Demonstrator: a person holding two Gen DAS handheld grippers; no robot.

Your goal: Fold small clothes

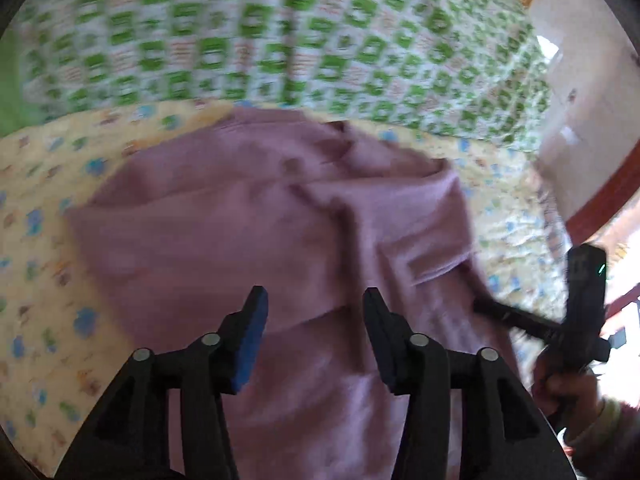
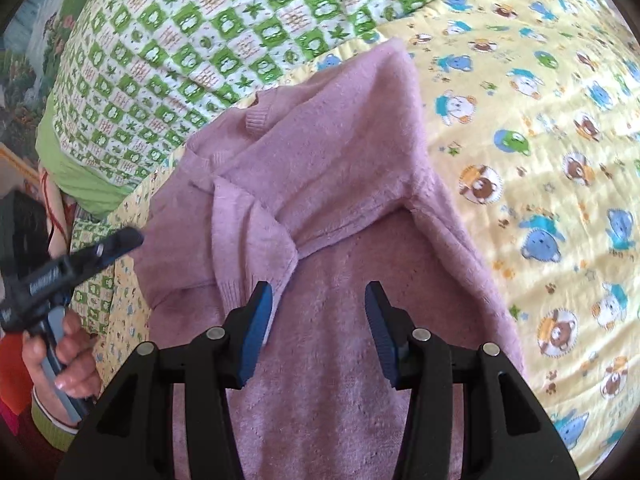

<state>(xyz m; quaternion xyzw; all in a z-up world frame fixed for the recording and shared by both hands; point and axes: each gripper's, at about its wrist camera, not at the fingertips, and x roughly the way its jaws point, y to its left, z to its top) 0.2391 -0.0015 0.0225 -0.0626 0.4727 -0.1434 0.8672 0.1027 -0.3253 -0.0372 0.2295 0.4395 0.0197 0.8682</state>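
Folding the pink knitted sweater (image 2: 320, 184) is part-way done: it lies on the yellow bear-print sheet (image 2: 540, 140), just below the green frog-print quilt (image 2: 180, 40), with one sleeve (image 2: 248, 232) already laid across the chest. My left gripper (image 1: 316, 300) hangs over the body with jaws half apart and nothing between them. My right gripper (image 2: 318, 296) hangs likewise, half apart and empty, its left finger (image 2: 256, 320) close to the sleeve cuff. Next, I judge, I must take the lower hem and bring it up toward the collar, keeping the tucked sleeve flat.

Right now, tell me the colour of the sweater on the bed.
Dusty pink sweater, plain knit; sharpest in the right wrist view.
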